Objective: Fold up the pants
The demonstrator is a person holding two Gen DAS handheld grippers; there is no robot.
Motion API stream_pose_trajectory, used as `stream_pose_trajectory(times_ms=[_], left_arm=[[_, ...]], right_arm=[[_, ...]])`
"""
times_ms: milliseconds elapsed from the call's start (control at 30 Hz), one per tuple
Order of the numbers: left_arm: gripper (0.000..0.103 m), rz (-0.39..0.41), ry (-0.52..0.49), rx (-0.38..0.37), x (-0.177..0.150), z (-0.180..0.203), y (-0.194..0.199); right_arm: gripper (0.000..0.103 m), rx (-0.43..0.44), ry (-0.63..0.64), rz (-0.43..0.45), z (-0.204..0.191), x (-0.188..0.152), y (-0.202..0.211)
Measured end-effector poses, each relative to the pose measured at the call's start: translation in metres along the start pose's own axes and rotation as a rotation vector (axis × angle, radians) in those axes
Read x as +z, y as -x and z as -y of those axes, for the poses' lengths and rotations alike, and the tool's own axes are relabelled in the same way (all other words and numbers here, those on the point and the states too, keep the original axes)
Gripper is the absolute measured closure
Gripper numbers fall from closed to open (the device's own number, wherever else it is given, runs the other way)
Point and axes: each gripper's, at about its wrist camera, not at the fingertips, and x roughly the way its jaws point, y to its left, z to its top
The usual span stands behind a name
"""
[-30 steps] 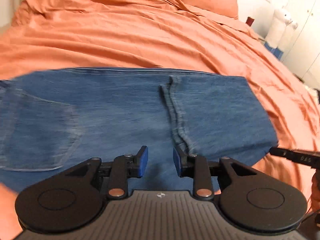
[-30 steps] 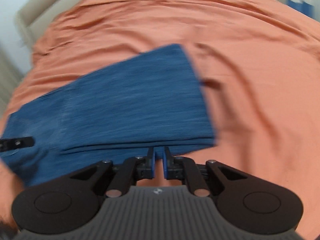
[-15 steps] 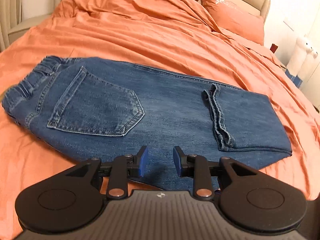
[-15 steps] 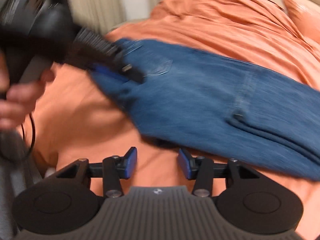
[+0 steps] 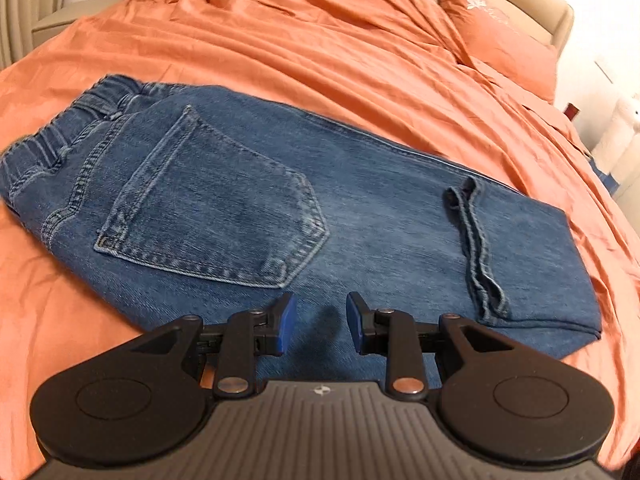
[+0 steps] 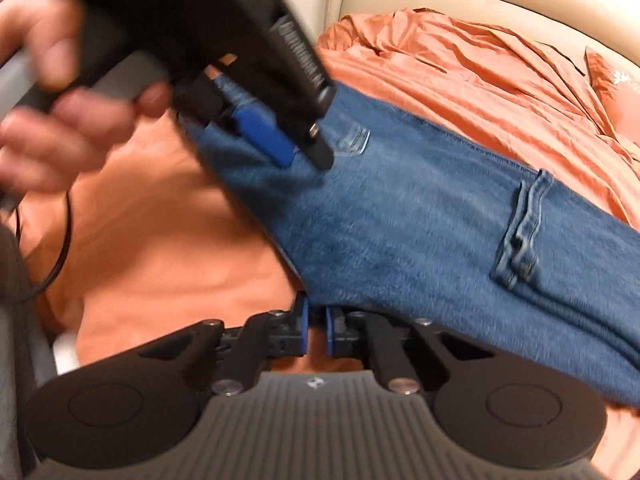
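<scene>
- Covering the whole space ahead of both my grippers is the orange bedsheet [image 5: 320,40], wrinkled, with an orange pillow [image 5: 496,36] far ahead and to the right of my left gripper.
- Lying flat on this sheet are the jeans [image 5: 360,208], folded in half along their length; they begin just in front of my left gripper and stretch from its left side to its right side.
- The waistband [image 5: 80,120] is ahead-left of my left gripper, and the back pocket [image 5: 212,216] faces up, just ahead and a little left of the fingers.
- The leg hem [image 5: 476,252] lies doubled back on the denim, ahead-right of my left gripper.
- My left gripper [image 5: 321,326] hangs over the near edge of the jeans with its blue pads wide apart and nothing between them.
- In the right wrist view, my left hand [image 6: 68,92] holds that gripper up and to the left, blurred, above the waist end.
- My right gripper [image 6: 316,330] has its pads narrow, nearly together, at the near edge of the jeans; I cannot tell if cloth is between them.
</scene>
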Motion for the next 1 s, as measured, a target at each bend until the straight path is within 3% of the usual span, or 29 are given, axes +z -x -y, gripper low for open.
stream_pose_trajectory(times_ms=[267, 333, 467, 567, 633, 867, 1000], left_arm=[[0.069, 0.027, 0.059, 0.043, 0.001, -0.016, 0.006], [0.069, 0.027, 0.054, 0.029, 0.0, -0.017, 0.012], [0.069, -0.016, 0.015, 0.016, -0.003, -0.012, 0.014], [0.069, -0.049, -0.017, 0.058, -0.001, -0.008, -0.001], [0.069, -0.063, -0.021, 0.076, 0.005, -0.007, -0.015], [0.07, -0.067, 0.042, 0.042, 0.021, -0.018, -0.048], [0.07, -0.117, 0.074, -0.007, 0.022, -0.029, -0.03]], right_arm=[[0.103, 0.033, -0.029, -0.061, -0.002, -0.006, 0.012], [0.103, 0.01, 0.002, -0.032, -0.006, -0.004, 0.025], [0.103, 0.001, -0.062, 0.086, 0.009, 0.015, 0.05], [0.103, -0.045, -0.159, 0.082, 0.036, 0.03, 0.04], [0.103, -0.025, -0.23, 0.027, 0.057, 0.034, 0.022], [0.103, -0.09, -0.306, -0.044, 0.1, 0.027, -0.019], [0.103, -0.036, -0.382, -0.037, 0.118, 0.025, -0.016]])
